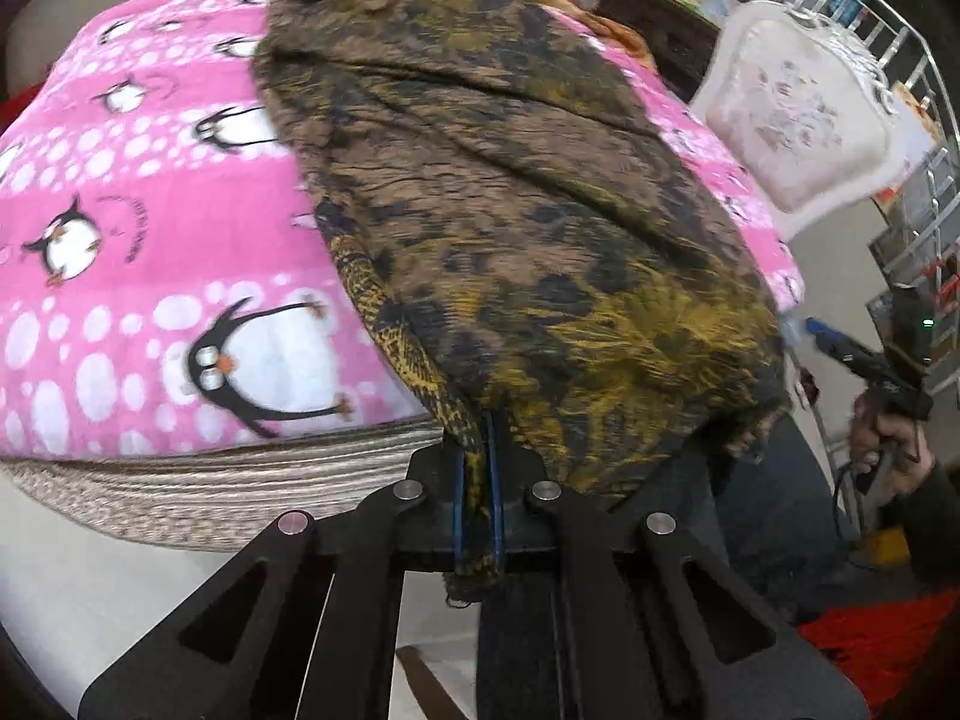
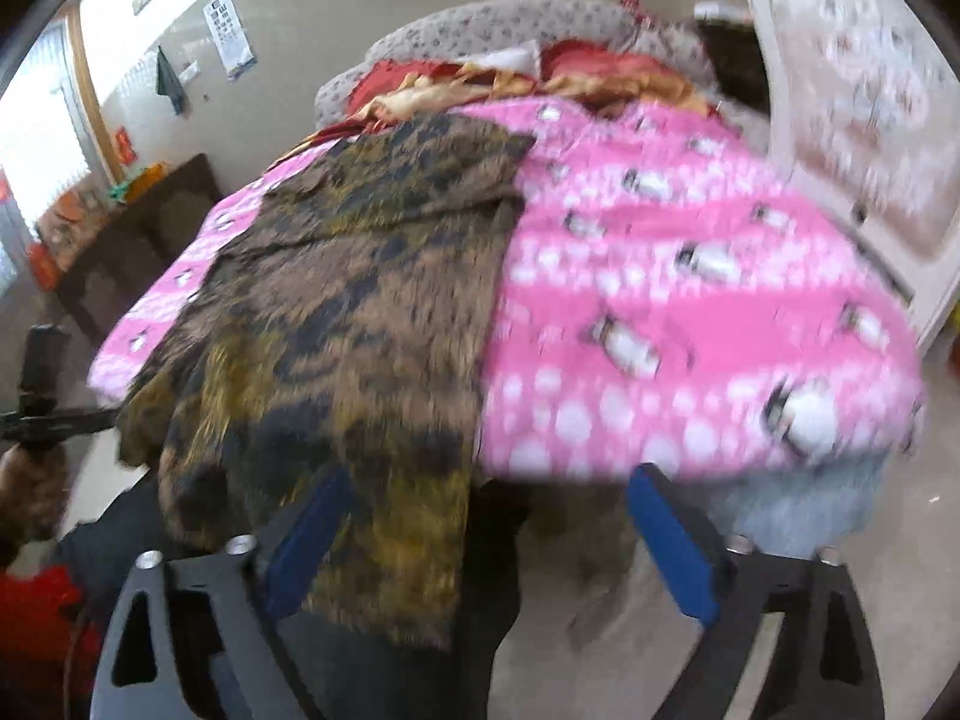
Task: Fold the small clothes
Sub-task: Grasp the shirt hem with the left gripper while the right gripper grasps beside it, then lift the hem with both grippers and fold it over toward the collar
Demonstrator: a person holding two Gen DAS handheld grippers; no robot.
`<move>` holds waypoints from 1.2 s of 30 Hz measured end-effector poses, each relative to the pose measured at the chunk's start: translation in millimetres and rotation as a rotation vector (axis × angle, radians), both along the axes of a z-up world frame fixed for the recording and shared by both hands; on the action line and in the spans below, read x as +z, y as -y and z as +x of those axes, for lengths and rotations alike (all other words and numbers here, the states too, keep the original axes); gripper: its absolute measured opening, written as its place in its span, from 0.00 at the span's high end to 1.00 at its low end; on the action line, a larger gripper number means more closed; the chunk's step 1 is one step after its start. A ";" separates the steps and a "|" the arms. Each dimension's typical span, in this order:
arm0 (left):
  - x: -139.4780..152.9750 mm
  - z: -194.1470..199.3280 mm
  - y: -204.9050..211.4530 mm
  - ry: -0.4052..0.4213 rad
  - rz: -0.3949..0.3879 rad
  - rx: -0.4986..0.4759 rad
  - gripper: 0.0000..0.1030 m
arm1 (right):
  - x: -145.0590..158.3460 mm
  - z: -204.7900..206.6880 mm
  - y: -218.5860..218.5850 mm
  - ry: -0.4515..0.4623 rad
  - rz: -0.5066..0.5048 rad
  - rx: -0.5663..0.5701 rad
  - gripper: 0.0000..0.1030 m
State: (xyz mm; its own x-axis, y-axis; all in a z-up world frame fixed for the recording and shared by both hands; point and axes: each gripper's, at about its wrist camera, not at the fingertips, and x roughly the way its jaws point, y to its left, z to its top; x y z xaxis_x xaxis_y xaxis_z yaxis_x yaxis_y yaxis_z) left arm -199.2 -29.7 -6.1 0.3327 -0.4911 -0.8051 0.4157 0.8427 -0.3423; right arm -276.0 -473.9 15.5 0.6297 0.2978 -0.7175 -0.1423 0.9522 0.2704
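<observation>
My left gripper (image 1: 478, 480) is clamped tight on the near edge of the brown and yellow patterned garment (image 1: 510, 198), a strip of its hem pinched between the blue pads with a tail of cloth hanging out behind them; the garment lies spread across the pink penguin blanket (image 1: 138, 192), running away from me, its near end spilling over the edge; my right gripper (image 2: 486, 534) stands wide open, blue fingers (image 2: 672, 546) well apart and gripping nothing, though the garment's hanging end (image 2: 384, 558) drapes just beside the left finger; a white ornate chair (image 2: 870, 138) stands beyond the blanket's far side; the right view is blurred.
</observation>
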 end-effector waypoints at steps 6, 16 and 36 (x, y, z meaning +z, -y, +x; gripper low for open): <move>2.6 -1.8 -0.5 0.012 -0.041 -0.009 0.96 | -36.0 10.7 -1.0 -0.021 0.156 0.108 0.37; -6.4 6.7 -13.3 -0.064 -0.130 0.031 0.92 | -62.4 29.2 -4.7 -0.073 0.339 0.221 0.68; 57.7 -44.1 -101.9 0.051 -0.440 0.170 0.98 | 41.6 -22.1 19.3 0.147 0.476 0.257 0.96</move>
State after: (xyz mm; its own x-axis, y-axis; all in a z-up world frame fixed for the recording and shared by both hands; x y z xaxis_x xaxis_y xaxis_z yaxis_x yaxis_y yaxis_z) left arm -243.2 72.2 51.5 0.4717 -0.7171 -0.5131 0.3099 0.6797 -0.6649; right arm -298.1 -493.2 57.2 0.5773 0.7247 -0.3763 -0.4224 0.6594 0.6219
